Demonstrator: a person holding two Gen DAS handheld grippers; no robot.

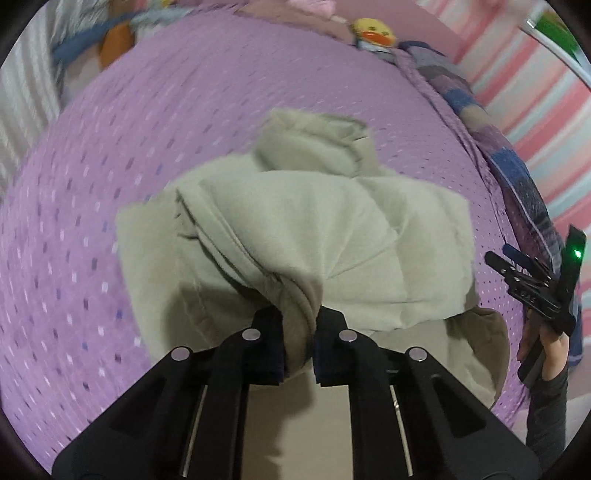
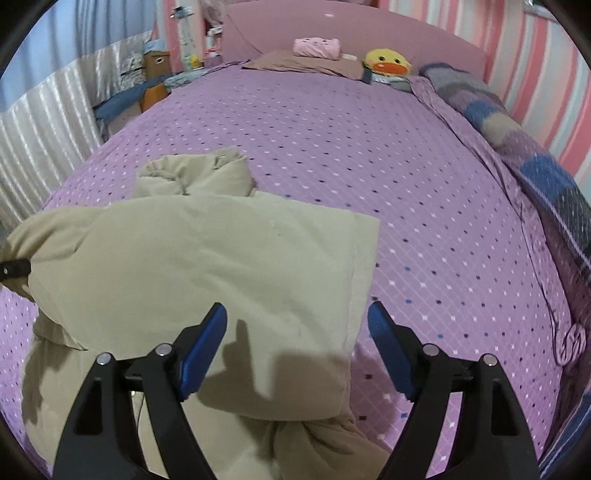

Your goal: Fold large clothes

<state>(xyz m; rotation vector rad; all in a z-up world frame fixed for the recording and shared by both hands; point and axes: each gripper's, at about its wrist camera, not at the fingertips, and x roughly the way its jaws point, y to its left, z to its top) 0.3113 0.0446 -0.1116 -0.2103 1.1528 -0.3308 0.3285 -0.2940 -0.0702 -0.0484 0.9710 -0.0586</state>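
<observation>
Pinching beige garment [image 1: 295, 229] on bed [image 1: 110, 258], left gripper [image 1: 299, 325]; right gripper [image 2: 297, 332] fingers spread.

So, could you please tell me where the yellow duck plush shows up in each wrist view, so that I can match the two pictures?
Left wrist view: the yellow duck plush sits at the top edge, right of centre, beyond the beige garment.
Right wrist view: the yellow duck plush lies at the upper right, at the head of the bed.
Shared landmark: the blue and grey checked blanket, running along the bed's right edge from beside the duck.
</observation>
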